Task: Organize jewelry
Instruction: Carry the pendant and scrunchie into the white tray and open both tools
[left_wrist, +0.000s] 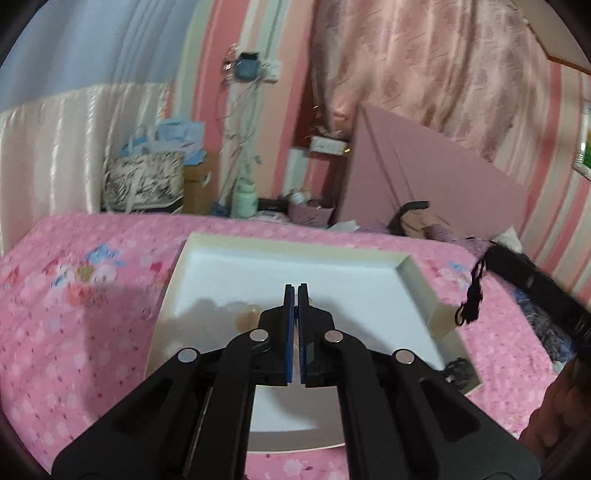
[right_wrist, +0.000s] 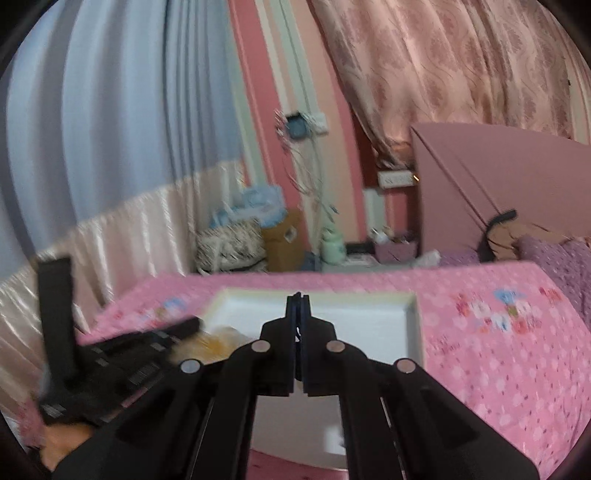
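Observation:
A white shallow box (left_wrist: 229, 273) lies on the pink floral bed; it also shows in the right wrist view (right_wrist: 369, 317). My left gripper (left_wrist: 296, 290) is shut above the box, with nothing visible between its pads. A pale amber item (left_wrist: 246, 317) lies in the box just left of it. My right gripper (right_wrist: 298, 299) is shut on a black corded piece of jewelry (left_wrist: 471, 295), which hangs from its tip over the box's right wall. Another dark jewelry piece (left_wrist: 460, 369) lies in the box's near right corner. The left gripper body (right_wrist: 110, 362) shows blurred at left.
The pink floral bedspread (left_wrist: 74, 314) surrounds the box. A mauve board (left_wrist: 424, 177) leans at the back right. Bags, a mint bottle (left_wrist: 243, 199) and a small basket (left_wrist: 310, 214) stand behind the bed. Dark clothing (left_wrist: 543, 317) lies at right.

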